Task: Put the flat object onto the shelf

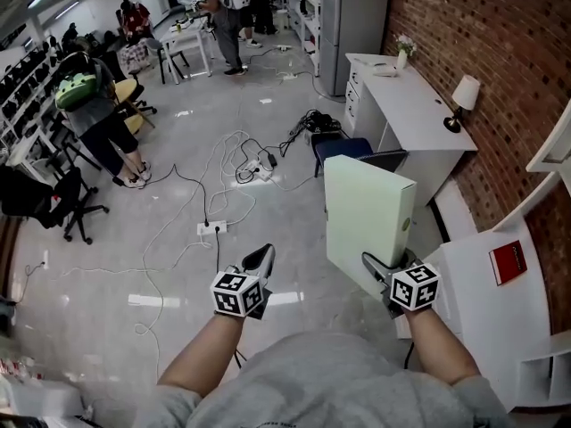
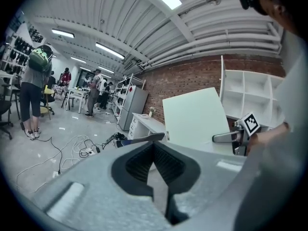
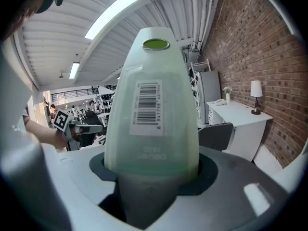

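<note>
Over by the brick wall point(image 1: 464, 25), the right tongs point(image 1: 373, 264) are clamped on the pale green flat object point(image 1: 366, 212), held upright mid-air. The left tongs point(image 1: 265, 251) are pinched together, empty. I'd keep it vertical, line its edge up with a shelf point(image 2: 250, 93) cubby, then slide it in.

Right gripper point(image 1: 376, 266) clamps the lower edge of the pale green flat box point(image 1: 368, 210); box upright, over the floor point(image 1: 116, 266). Left gripper point(image 1: 264, 255) empty, jaws look together, beside the right one, apart from the box. White worktop point(image 1: 419, 119) along the brick wall carries a lamp point(image 1: 463, 99) and a small vase point(image 1: 403, 53). Red book point(image 1: 507, 262) lies on the white shelf unit point(image 1: 486, 315) at right. Cables point(image 1: 234, 159) and power strip point(image 1: 211, 227) on the floor. People point(image 1: 227, 7) stand at the far end.
</note>
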Tool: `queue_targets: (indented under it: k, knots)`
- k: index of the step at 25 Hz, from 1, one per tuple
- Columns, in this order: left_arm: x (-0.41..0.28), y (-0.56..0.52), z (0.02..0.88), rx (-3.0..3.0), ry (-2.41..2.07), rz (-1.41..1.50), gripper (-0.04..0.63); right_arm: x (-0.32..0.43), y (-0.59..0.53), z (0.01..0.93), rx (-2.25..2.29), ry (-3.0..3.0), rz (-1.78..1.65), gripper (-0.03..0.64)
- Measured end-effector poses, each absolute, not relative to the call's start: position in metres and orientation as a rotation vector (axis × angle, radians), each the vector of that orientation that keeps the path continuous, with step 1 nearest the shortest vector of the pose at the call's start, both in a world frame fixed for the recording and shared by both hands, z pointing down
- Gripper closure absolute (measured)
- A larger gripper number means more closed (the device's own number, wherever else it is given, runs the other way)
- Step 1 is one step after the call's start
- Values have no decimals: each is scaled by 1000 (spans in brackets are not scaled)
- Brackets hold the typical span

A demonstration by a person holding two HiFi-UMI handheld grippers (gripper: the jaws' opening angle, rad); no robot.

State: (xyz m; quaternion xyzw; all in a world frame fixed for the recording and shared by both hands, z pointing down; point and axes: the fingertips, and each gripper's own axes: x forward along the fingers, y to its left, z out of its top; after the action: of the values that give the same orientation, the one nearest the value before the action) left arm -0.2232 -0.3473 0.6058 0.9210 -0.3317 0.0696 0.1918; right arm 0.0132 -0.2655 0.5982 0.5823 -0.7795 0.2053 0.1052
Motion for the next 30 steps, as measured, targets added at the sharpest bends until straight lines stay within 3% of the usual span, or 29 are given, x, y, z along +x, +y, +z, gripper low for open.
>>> queue_targets:
  k: [7,14,30]
  knots:
    - [-181,-367,591,2544,-1084,171,597,72,-309,591,1602,-2338,578,316]
    - [-97,-386,567,2498,-1184,103,597,168,-351,567,1530,-2367,487,318]
    - [67,-405,513,2838,-584,134,597,272,-262,552,2035,-2074,487,318]
